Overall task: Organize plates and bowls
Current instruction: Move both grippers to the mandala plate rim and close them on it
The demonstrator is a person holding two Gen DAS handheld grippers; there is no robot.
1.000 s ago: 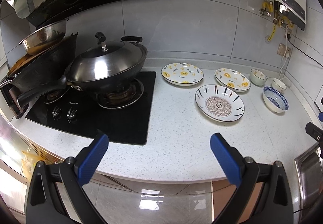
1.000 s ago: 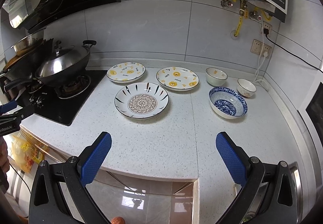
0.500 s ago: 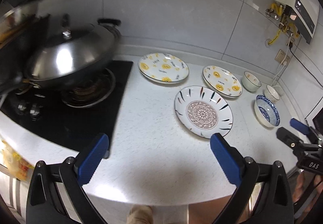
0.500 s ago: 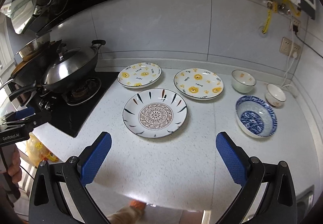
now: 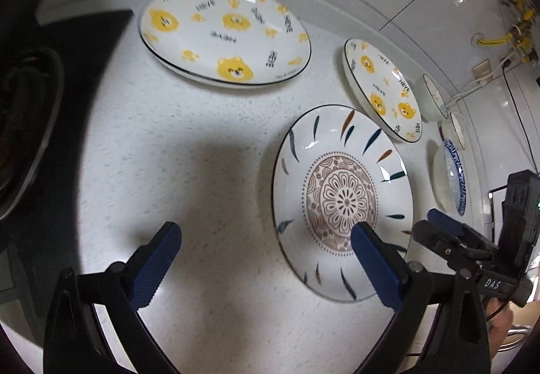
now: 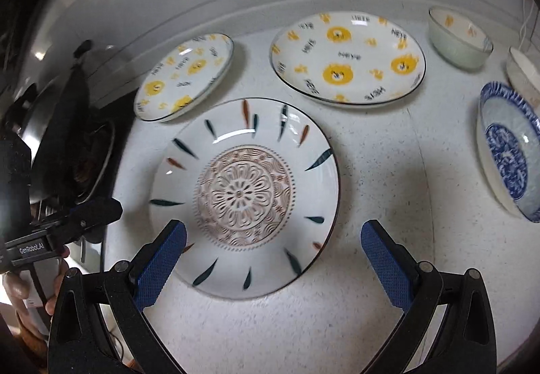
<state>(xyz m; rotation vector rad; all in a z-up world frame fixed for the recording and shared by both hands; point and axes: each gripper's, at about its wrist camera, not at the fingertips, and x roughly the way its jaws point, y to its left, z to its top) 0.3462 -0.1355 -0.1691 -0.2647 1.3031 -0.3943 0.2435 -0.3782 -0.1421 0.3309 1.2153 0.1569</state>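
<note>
The right gripper (image 6: 270,259) is spread wide and holds nothing; its blue ribbed pads (image 6: 160,259) hang just above the near rim of the mandala plate (image 6: 243,195), which lies straight ahead and a little to the left of its centre line. The left pad overlaps the plate's near-left edge in the right wrist view, while the right pad sits over bare desk (image 6: 388,171) just off the near-right rim. The left gripper (image 5: 266,262) is equally wide and empty, but it stands off to the plate's left: only its right pad crosses the mandala plate (image 5: 341,191), the rest faces open speckled desk (image 5: 175,124). So the right one seems the nearer and better lined up, and the coming move probably turns on dropping a pad under or over that near rim.

The plate is round, so it has no long axis; it is shallow, glossy glazed ceramic, with a brown flower medallion and dark leaf strokes on a sloping rim. It is likely slippery and thin-edged.

Beyond it lie two bear-print plates, one behind-left (image 6: 184,77) and one behind-right (image 6: 347,56), both white with black rims. Further right are a pale small bowl (image 6: 459,39), a second white bowl (image 6: 524,77) and a blue-patterned bowl (image 6: 509,151), all apart on the gritty white stone desk.
</note>
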